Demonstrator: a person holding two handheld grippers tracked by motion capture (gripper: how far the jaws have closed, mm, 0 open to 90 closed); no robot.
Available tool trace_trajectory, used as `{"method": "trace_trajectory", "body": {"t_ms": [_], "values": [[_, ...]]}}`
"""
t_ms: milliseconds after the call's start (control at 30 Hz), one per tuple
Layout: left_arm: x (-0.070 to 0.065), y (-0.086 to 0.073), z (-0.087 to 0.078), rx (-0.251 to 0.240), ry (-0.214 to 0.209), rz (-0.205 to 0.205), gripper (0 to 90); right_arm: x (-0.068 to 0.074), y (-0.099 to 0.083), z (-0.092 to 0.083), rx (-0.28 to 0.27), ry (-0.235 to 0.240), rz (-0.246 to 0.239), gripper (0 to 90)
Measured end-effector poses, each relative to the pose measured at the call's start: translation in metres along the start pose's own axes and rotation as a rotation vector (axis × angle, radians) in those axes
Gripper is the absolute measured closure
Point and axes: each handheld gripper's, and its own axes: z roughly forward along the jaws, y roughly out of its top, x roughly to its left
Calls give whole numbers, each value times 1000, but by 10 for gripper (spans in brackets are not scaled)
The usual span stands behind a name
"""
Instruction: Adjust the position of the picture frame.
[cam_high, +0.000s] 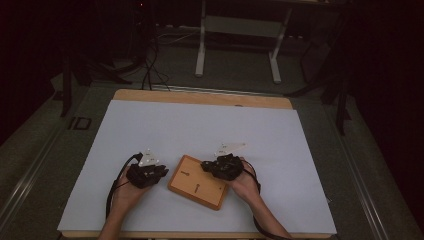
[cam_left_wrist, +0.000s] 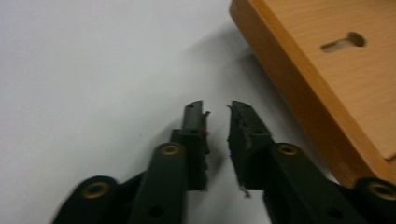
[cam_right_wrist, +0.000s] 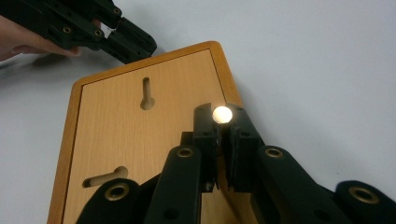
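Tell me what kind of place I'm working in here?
Probably a lab or recording workspace, not a home: a work table under a plain white sheet, a metal-framed bench behind in the dark, and loose cables on the floor.

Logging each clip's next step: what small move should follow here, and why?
Probably carry the small white ball, pinched at the tips of the right gripper, toward a keyhole slot in the wooden board. It sits above the board's edge, not yet at a slot. The left gripper rests beside the board, holding nothing.
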Motion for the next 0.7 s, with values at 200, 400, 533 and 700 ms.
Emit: {"method": "trace_trajectory", "body": {"t_ms": [200, 400, 533, 700], "values": [[-4, 2, -4, -27, -15, 12, 887, -7, 4, -2, 0, 1, -2, 842], [-9, 5, -4, -42, -55, 28, 895, -12, 6, -2, -1, -11, 1, 842], [-16, 8, -2, -44, -86, 44, 894, -15, 8, -1, 10, -17, -5, 842], [-23, 10, 2, -31, -99, 68, 894, -20, 8, 0, 16, -27, 4, 842]]}}
